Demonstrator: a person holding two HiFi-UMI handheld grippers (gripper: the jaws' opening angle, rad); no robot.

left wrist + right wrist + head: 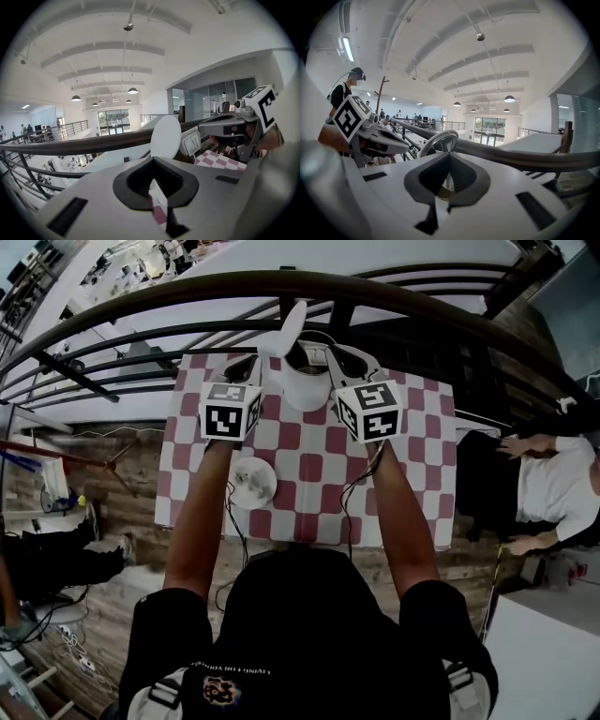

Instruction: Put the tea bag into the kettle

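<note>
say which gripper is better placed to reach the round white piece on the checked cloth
Left, probably: the round white piece lies beside the left forearm, on the same side of the checked cloth as the left gripper; the right gripper is farther. Both are shut and raised; it must lower and open.

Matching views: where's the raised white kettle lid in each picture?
Head view: lid at top centre, standing up over the kettle, just below the dark handrail.
Left gripper view: lid at centre, plain white face, in front of the handrail.
Right gripper view: lid just left of centre, metal-rimmed face.
Shared landmark: the handrail, which passes by the lid in all three.
</note>
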